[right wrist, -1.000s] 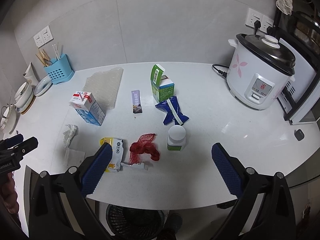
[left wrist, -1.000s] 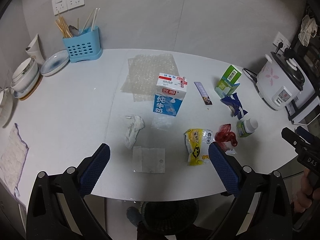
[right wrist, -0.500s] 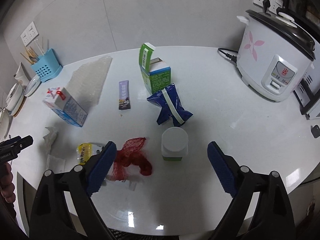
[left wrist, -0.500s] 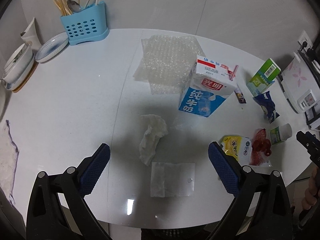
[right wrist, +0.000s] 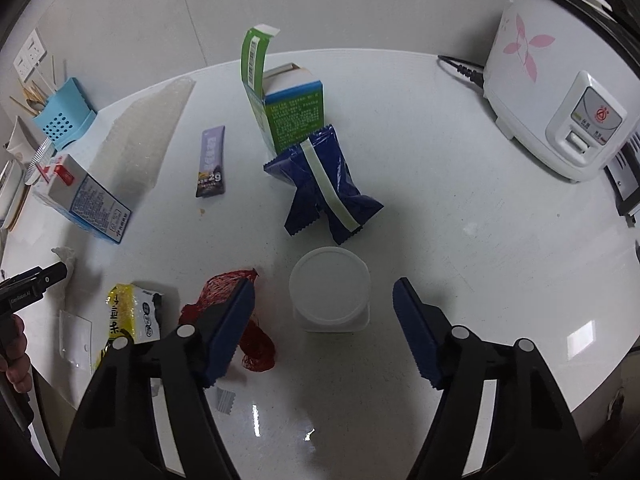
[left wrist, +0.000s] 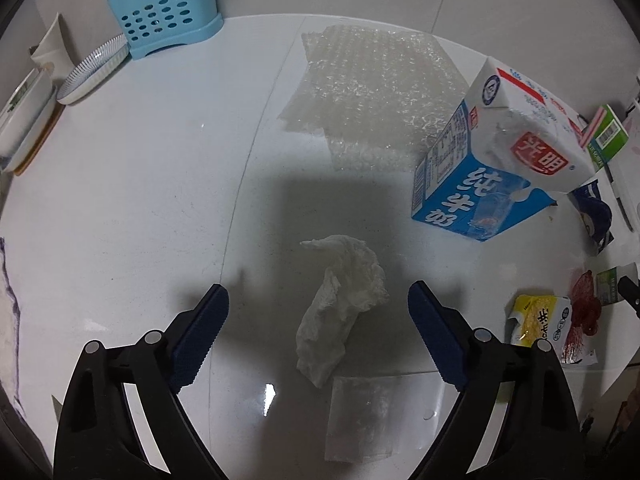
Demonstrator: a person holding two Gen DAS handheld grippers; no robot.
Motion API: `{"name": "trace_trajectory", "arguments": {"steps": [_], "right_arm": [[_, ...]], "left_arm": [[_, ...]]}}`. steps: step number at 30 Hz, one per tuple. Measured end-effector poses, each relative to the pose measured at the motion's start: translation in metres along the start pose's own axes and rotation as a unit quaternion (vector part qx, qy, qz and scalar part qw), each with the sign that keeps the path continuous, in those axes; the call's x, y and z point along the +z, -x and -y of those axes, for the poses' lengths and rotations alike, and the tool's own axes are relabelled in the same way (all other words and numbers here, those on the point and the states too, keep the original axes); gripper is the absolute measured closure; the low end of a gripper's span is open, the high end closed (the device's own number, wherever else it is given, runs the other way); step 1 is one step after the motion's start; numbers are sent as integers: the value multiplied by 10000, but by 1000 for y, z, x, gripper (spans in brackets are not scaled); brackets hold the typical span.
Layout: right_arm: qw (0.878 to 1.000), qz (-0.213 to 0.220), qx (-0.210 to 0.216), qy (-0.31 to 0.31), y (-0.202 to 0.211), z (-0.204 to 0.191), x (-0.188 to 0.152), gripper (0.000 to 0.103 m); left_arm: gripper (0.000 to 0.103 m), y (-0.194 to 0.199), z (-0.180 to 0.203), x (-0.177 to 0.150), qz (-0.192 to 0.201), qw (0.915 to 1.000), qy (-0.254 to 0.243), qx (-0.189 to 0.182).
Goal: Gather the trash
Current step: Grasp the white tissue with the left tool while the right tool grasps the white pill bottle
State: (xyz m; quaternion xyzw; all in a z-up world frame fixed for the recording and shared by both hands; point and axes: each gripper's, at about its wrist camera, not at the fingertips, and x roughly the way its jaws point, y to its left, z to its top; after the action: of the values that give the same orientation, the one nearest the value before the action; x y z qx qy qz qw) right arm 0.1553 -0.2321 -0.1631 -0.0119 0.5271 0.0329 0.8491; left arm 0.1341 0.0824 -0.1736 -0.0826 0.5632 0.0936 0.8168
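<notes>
Between the wide-spread, empty fingers of the left gripper (left wrist: pixel 318 312) lies a crumpled white tissue (left wrist: pixel 340 308) on the glossy white table (left wrist: pixel 140 200); a flat clear plastic sheet (left wrist: pixel 370 416) touches its near end, with a boxy blue milk carton (left wrist: pixel 484 168) beyond. The right gripper (right wrist: pixel 323 318), equally wide and empty, frames a round-lidded white jar (right wrist: pixel 329 294), red mesh netting (right wrist: pixel 236 316) beside it.

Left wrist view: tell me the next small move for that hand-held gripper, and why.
Probably lower the left hand-held gripper straight down and close on the crumpled tissue. The tissue lies loose on the table, centred between the open fingers and not yet touched. The clear plastic sheet just below it should be left out of the pinch.
</notes>
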Motion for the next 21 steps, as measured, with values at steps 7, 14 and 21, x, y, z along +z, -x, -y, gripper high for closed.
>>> {"name": "trace_trajectory", "arguments": {"steps": [7, 14, 21], "right_arm": [[9998, -182, -63, -5, -11, -2, 1, 49], [9997, -177, -135, -113, -9, 0, 1, 63], [9998, 94, -163, -11, 15, -1, 0, 63]], "left_arm": [[38, -14, -1, 2, -244, 9996, 114, 54], [91, -9, 1, 6, -205, 9997, 88, 38], [95, 26, 6, 2, 183, 9996, -6, -234]]}}
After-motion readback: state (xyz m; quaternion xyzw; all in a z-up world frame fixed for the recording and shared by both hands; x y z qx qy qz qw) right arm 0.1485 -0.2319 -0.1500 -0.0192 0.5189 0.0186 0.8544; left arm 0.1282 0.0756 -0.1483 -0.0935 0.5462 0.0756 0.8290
